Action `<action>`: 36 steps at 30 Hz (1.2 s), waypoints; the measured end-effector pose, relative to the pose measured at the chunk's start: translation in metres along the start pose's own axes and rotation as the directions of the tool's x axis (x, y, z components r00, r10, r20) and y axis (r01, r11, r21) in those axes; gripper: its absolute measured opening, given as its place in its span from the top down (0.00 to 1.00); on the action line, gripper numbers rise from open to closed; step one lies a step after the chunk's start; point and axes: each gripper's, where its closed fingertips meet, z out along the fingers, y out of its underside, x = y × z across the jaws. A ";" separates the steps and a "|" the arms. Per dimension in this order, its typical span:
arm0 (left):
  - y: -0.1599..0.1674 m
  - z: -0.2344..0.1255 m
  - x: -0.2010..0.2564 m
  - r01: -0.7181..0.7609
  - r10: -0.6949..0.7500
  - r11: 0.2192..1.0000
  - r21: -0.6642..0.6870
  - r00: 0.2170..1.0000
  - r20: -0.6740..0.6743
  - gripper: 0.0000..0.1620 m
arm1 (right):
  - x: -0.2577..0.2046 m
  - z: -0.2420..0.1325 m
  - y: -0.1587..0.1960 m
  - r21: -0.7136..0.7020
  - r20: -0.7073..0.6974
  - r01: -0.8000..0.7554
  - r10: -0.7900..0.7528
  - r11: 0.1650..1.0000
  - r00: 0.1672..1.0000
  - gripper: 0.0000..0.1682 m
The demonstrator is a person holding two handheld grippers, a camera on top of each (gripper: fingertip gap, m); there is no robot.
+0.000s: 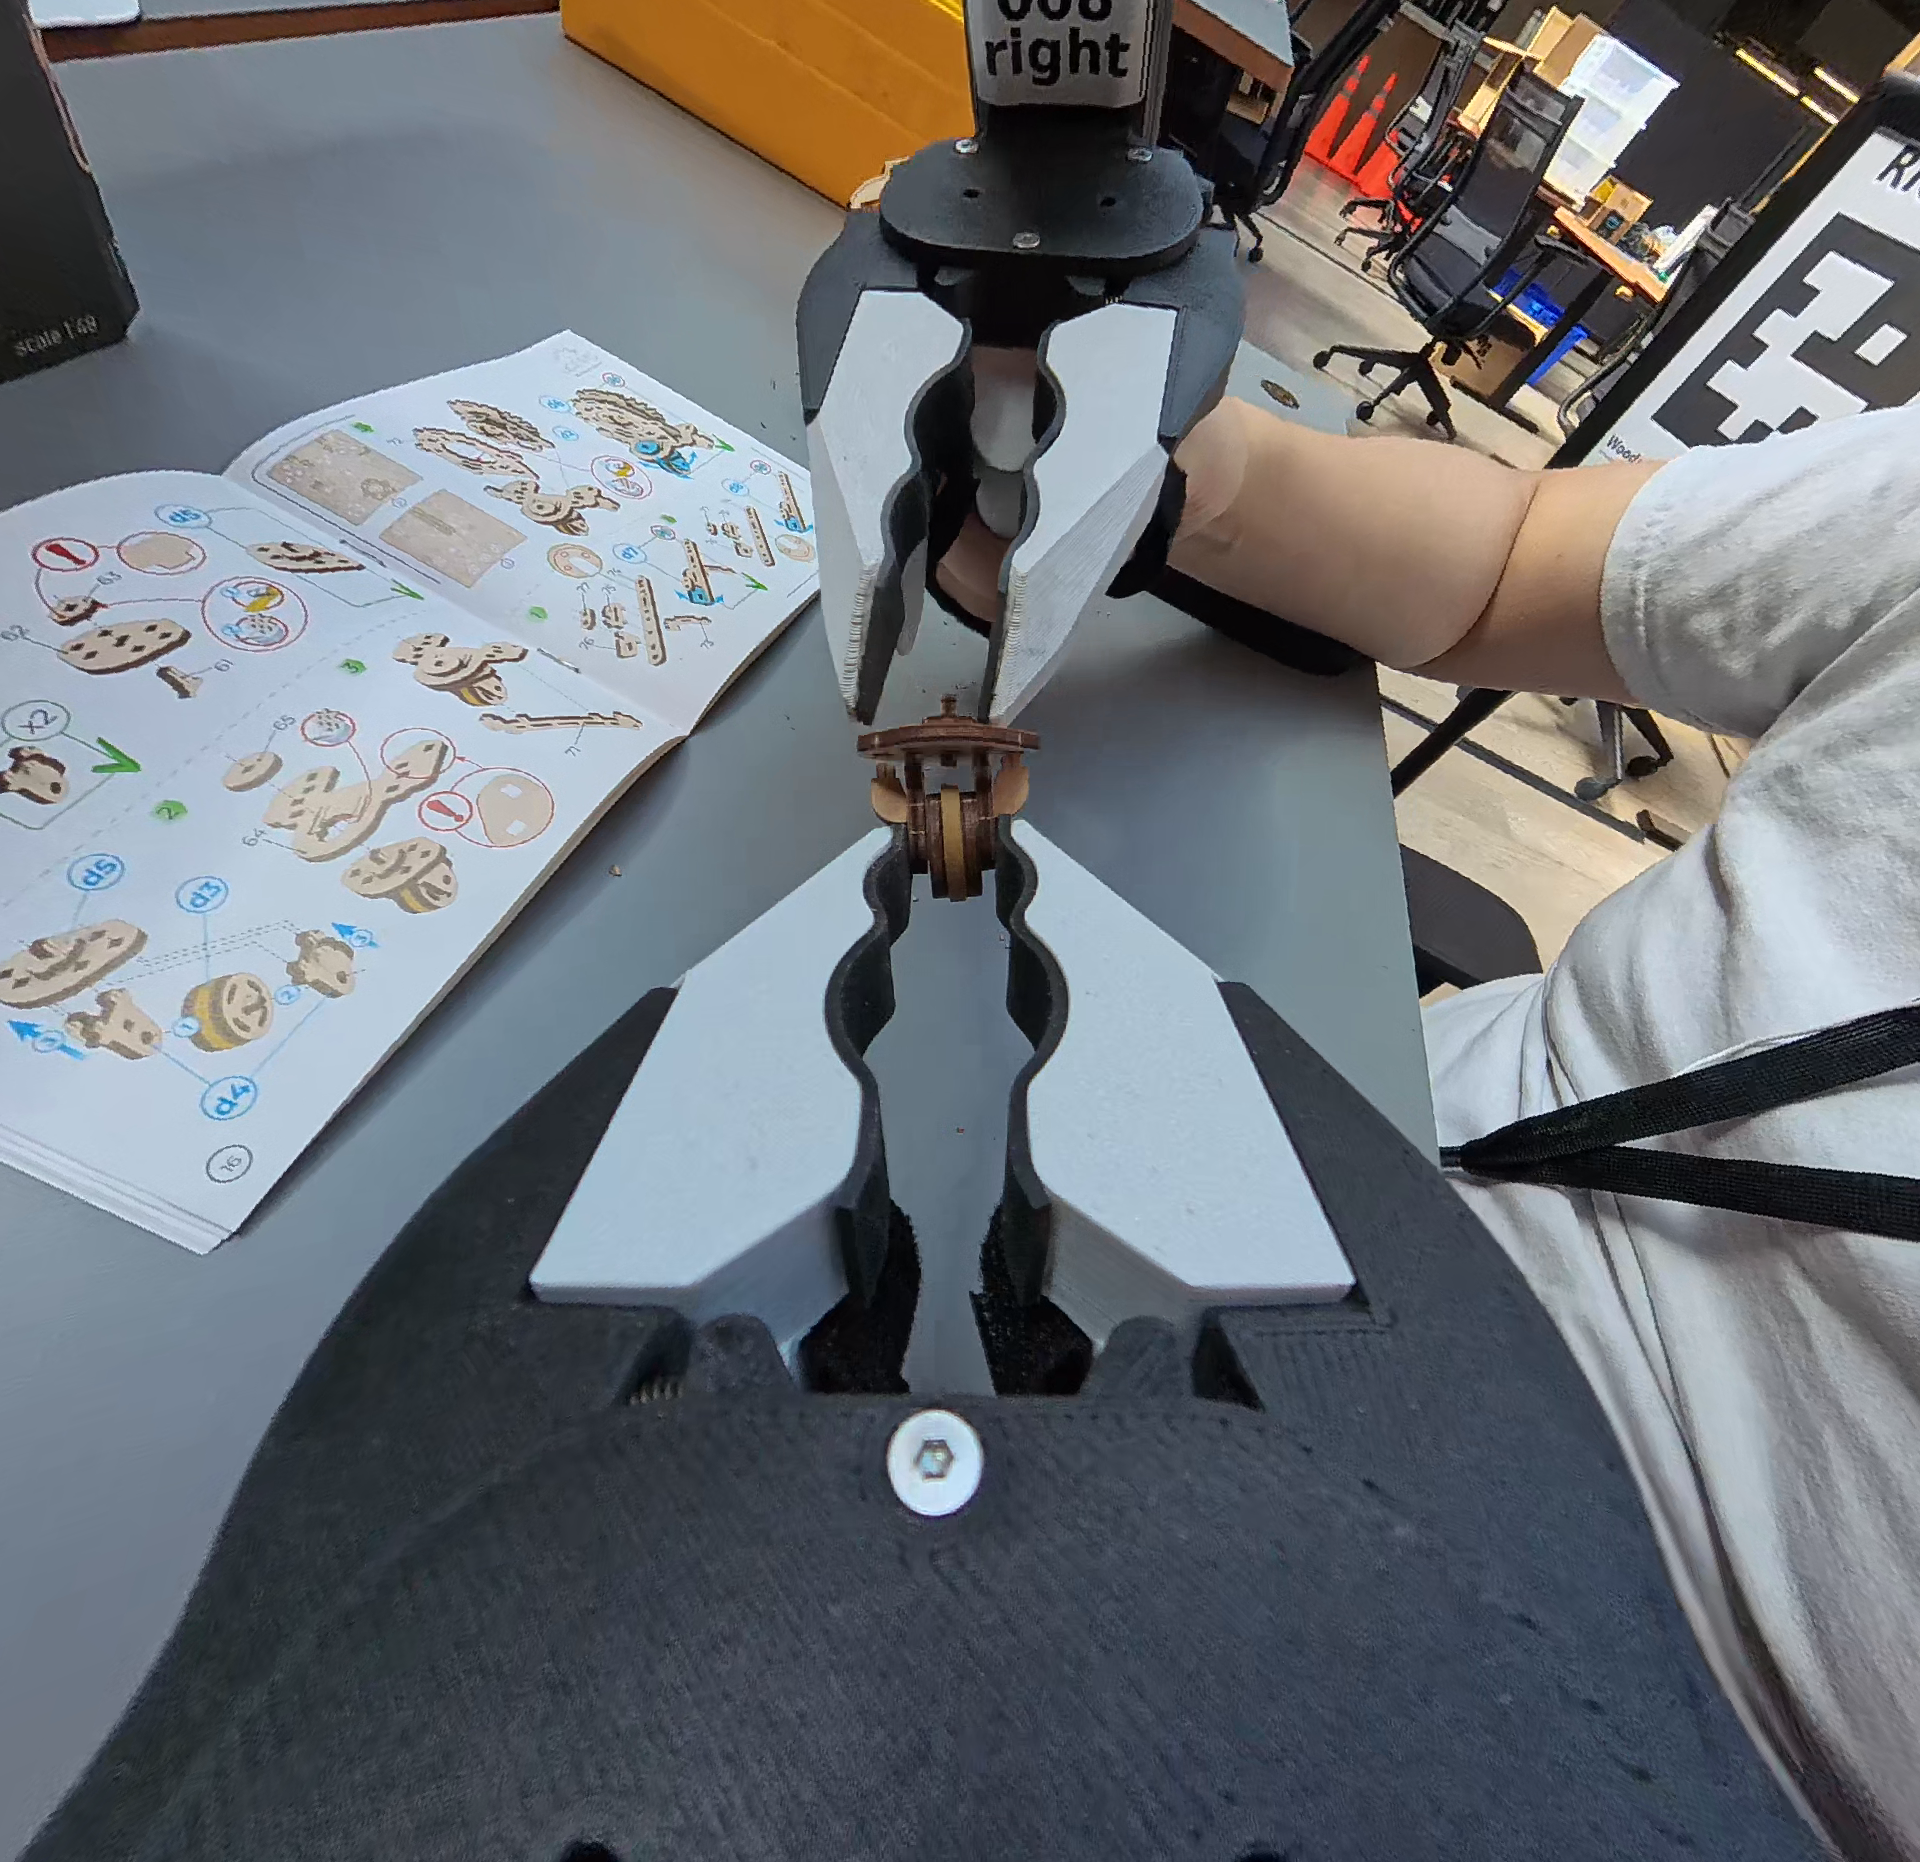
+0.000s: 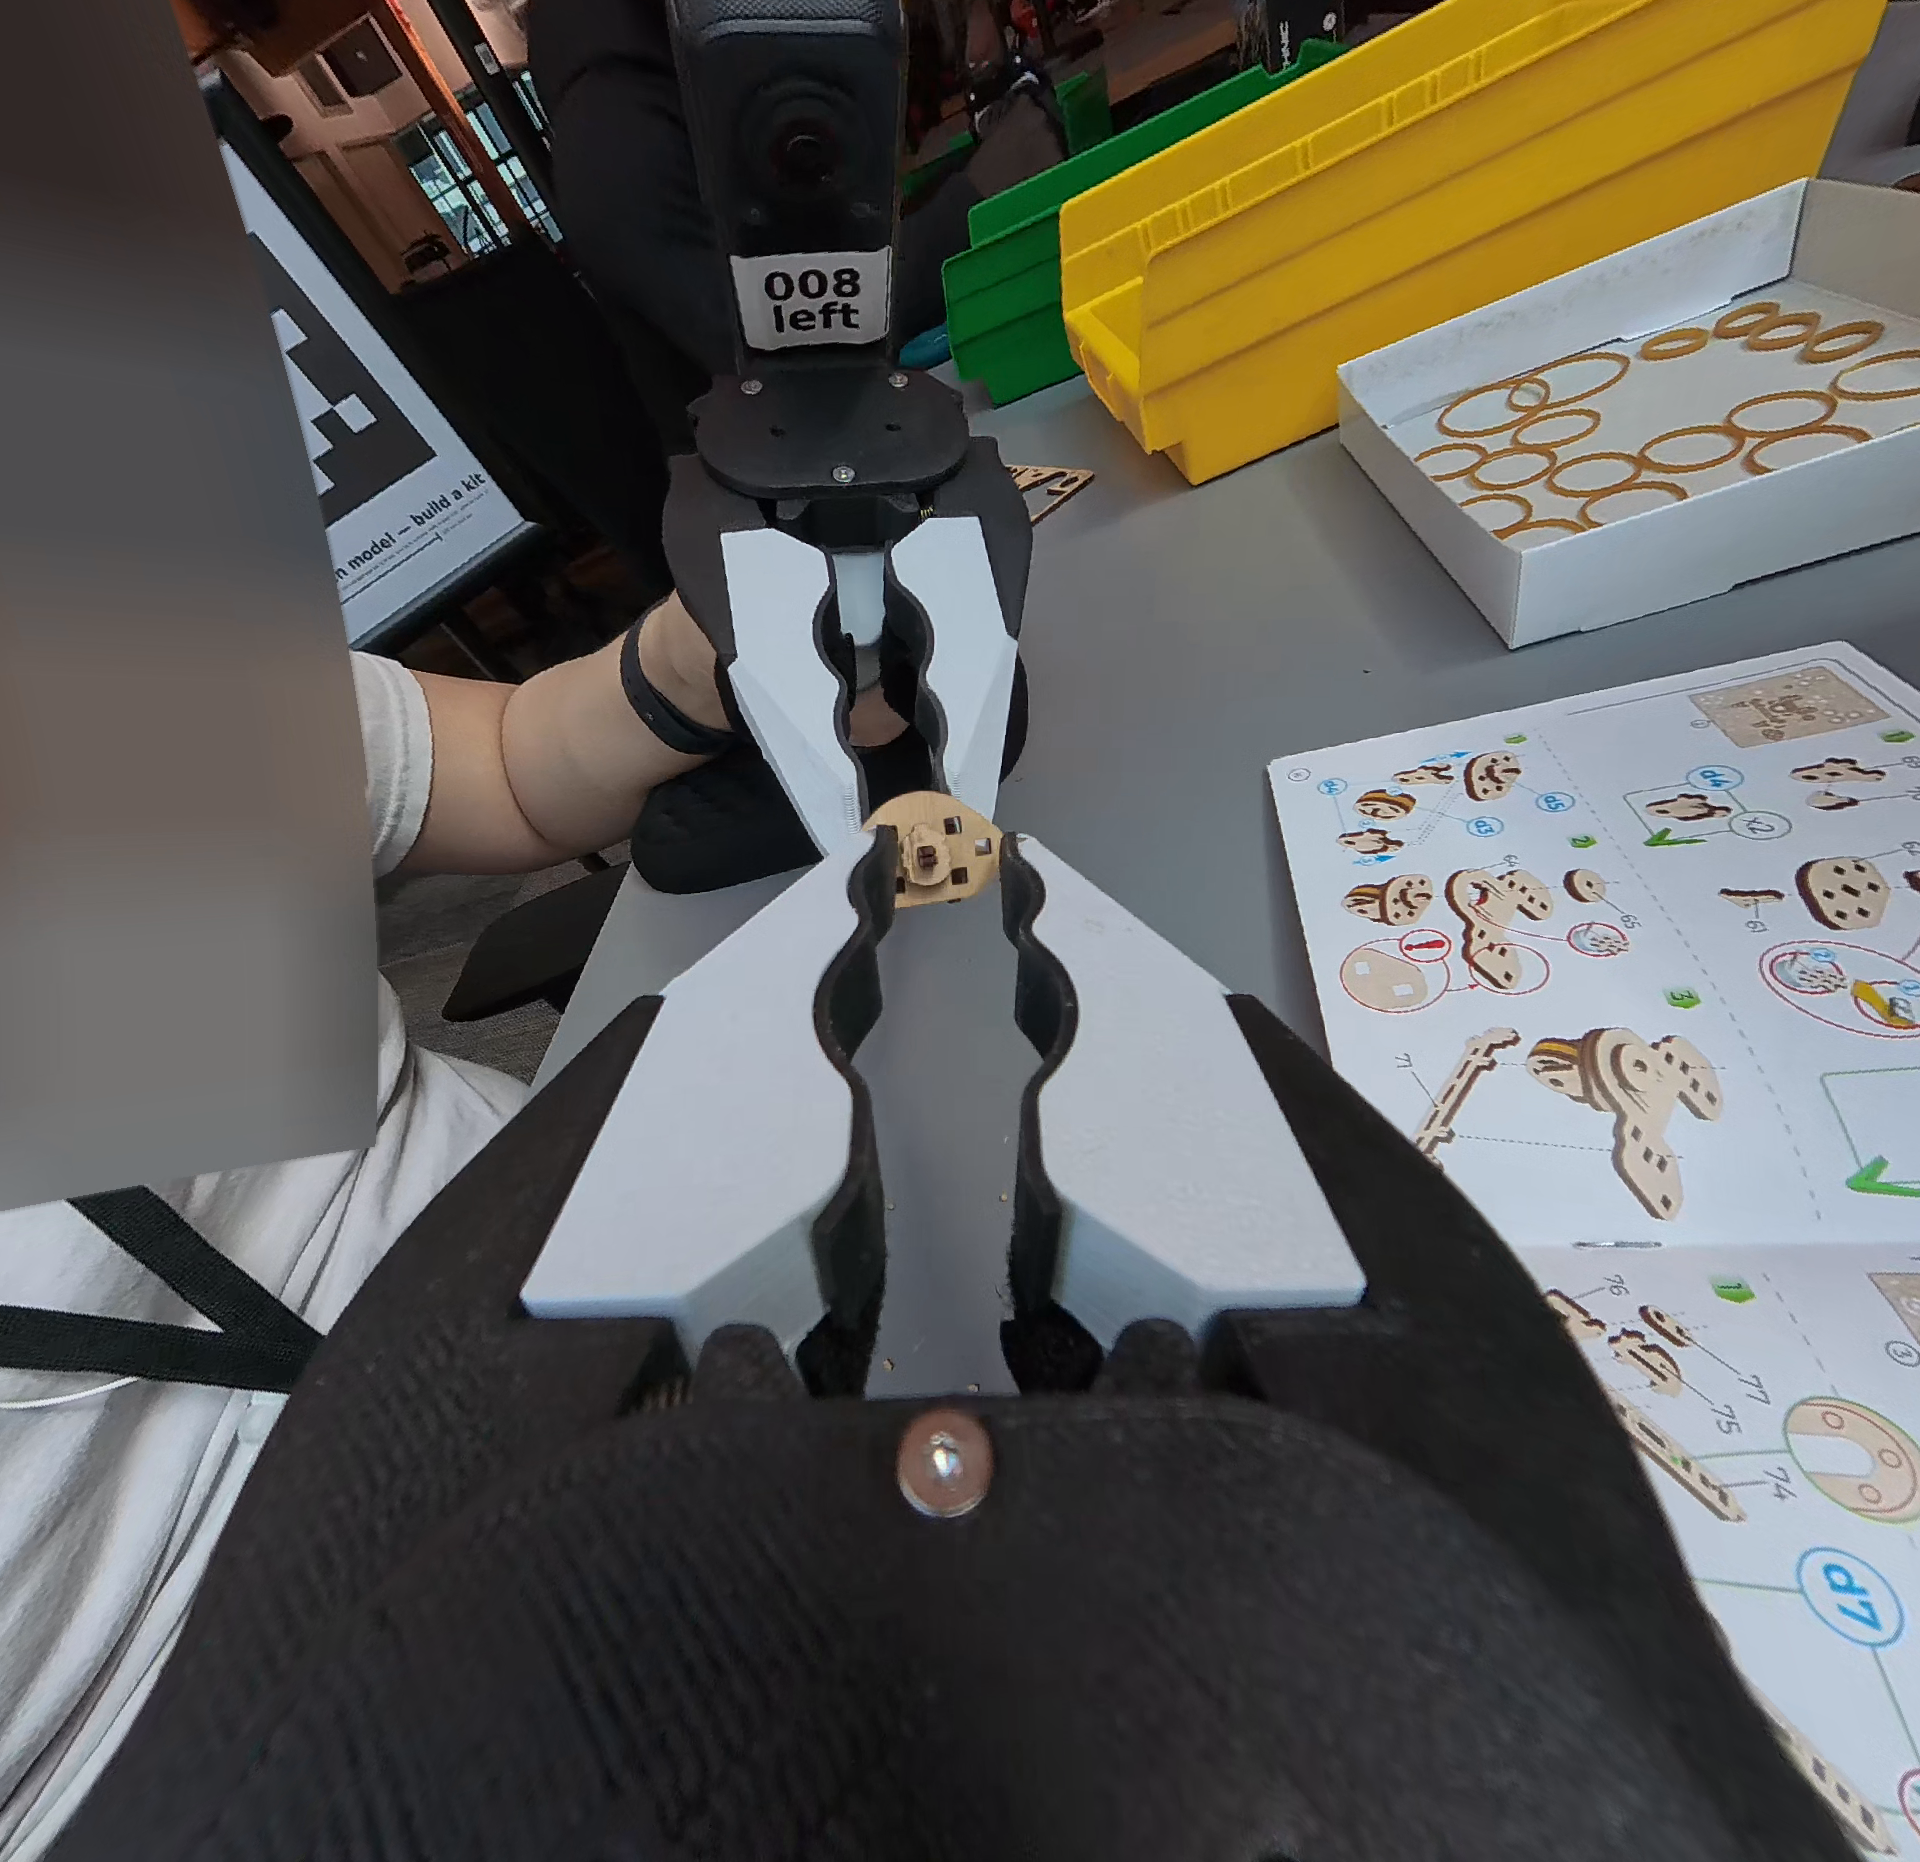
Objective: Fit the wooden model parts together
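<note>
Our left gripper [image 1: 948, 856] at frame centre clamps the wooden subassembly [image 1: 943, 804] by its wheel stack, our right gripper [image 1: 925, 716] pinching its top plate [image 2: 932, 856] above; misaligned pressing could snap the pegs.

The wooden model part [image 1: 948, 794] is small, made of thin cut wood pieces stuck together. In the left wrist view it has a flat dark-brown plate on top w/ a tiny peg poking up, thin legs under it, and a stack of round discs at the bottom, light and dark. In the right wrist view you see the plate's pale face [image 2: 932, 865], roundish, w/ small square holes and a little knob in the middle. It's up off the table. Maybe 2 parts joined; can't tell.
</note>
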 end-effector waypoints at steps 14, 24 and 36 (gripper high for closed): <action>-0.029 -0.009 0.016 -0.496 0.466 0.866 0.065 0.848 0.253 0.92 | -0.031 -0.011 -0.028 0.010 -0.115 0.397 -0.393 0.918 0.912 0.93; -0.035 -0.007 0.030 -0.670 0.618 0.741 0.044 0.706 0.346 0.91 | -0.049 -0.018 -0.029 -0.002 -0.123 0.515 -0.511 0.857 0.851 0.93; -0.047 -0.016 0.032 -0.802 0.698 0.597 -0.033 0.498 0.515 0.91 | -0.048 -0.019 -0.040 0.100 -0.133 0.401 -0.387 0.911 0.913 0.87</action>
